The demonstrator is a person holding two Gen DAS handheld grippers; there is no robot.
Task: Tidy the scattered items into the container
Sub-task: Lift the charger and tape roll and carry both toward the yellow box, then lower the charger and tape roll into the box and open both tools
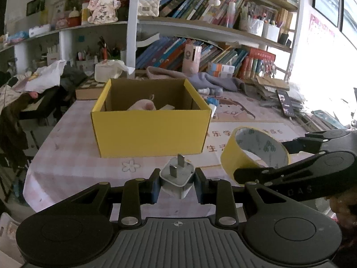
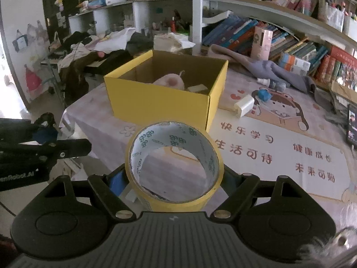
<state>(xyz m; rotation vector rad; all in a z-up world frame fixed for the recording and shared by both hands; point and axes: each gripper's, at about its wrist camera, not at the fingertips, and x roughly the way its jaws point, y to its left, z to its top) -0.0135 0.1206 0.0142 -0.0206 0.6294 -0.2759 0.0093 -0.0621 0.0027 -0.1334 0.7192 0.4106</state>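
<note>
The left gripper (image 1: 177,184) has its jaws closed on a white plug adapter (image 1: 176,178), pads pressing its two sides, the two flat prongs pointing up and away toward the box. The right gripper (image 2: 175,176) clamps a roll of yellow tape (image 2: 175,163) across its width, jaws spread wide around it; the roll stands on edge, so its open core faces the camera and the printed liner inside shows. Both grippers tilt down toward the worktop (image 1: 73,156), side by side, short of the yellow cardboard box (image 1: 151,131).

The left wrist view shows the right gripper from the side, its fingers (image 1: 252,174) gripping the tape (image 1: 254,154) just beside the adapter. The right wrist view catches only the left gripper's dark body at the left edge; the adapter is not visible there.

Inside the box, a pink plush toy (image 2: 170,80) and a pale block (image 2: 197,88) lie on the bottom, both partly hidden by the front wall. Only the right wrist view shows clearly a white rectangular object (image 2: 244,105) lying on the mat just right of the box, and a blue item (image 2: 264,95) and small bottle (image 2: 271,83) beyond it. The right gripper's fingertips are hidden behind the roll.
</note>
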